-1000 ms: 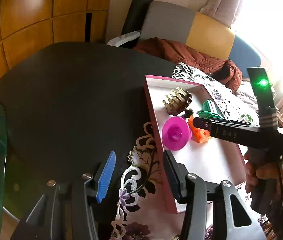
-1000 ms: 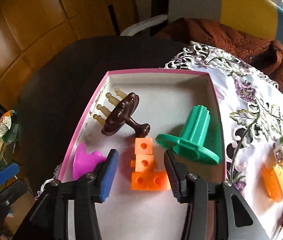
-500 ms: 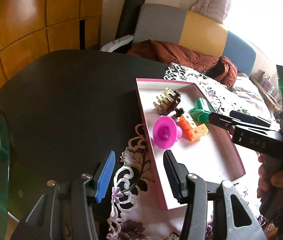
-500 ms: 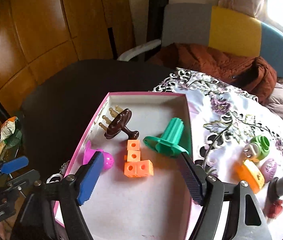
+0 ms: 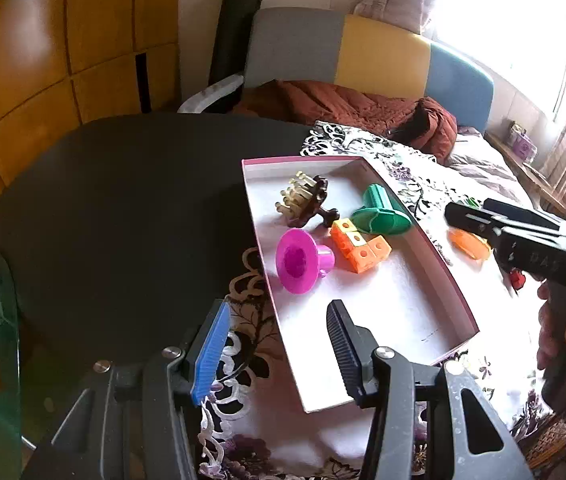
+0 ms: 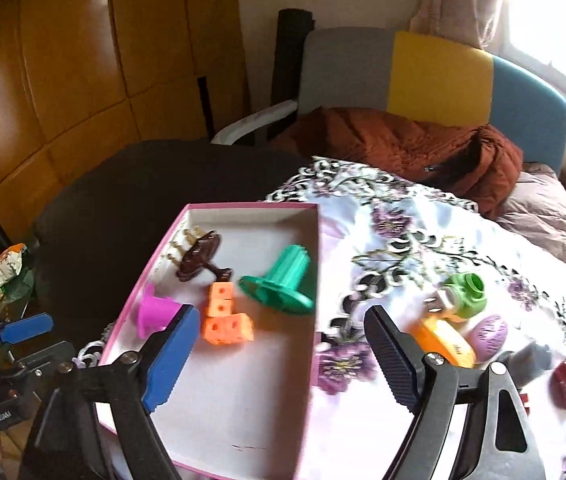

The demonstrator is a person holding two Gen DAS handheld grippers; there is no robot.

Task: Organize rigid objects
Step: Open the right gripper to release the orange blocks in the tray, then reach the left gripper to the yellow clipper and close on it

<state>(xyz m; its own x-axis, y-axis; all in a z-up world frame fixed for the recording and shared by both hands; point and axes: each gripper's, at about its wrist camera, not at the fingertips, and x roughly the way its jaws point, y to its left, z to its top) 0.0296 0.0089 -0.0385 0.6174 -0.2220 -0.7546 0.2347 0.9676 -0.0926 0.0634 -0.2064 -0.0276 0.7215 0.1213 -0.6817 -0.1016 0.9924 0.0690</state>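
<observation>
A pink-rimmed white box (image 6: 307, 280) (image 5: 459, 292) lies on a floral cloth. In it are a brown spiked piece (image 6: 199, 256) (image 5: 307, 204), a green flanged piece (image 6: 283, 280) (image 5: 379, 216), orange cubes (image 6: 225, 316) (image 5: 359, 246) and a magenta cup (image 6: 155, 312) (image 5: 301, 260). My right gripper (image 6: 279, 356) is open and empty above the box's near end. My left gripper (image 5: 277, 356) is open and empty at the box's near left corner. To the right of the box lie a green piece (image 6: 467, 292), an orange piece (image 6: 447, 340), a purple oval (image 6: 487, 336), a grey piece (image 6: 527, 360) and a red piece (image 6: 565, 384).
The dark round table (image 5: 123, 208) spreads left of the box. A rust jacket (image 6: 403, 144) lies on a chair with a grey, yellow and blue back (image 6: 435, 76) behind the table. A glass side surface with a snack packet (image 6: 7, 272) is at the far left.
My right gripper has pulled back and up from the orange cubes and opened wide, swinging to the right. My left gripper has drawn back a little.
</observation>
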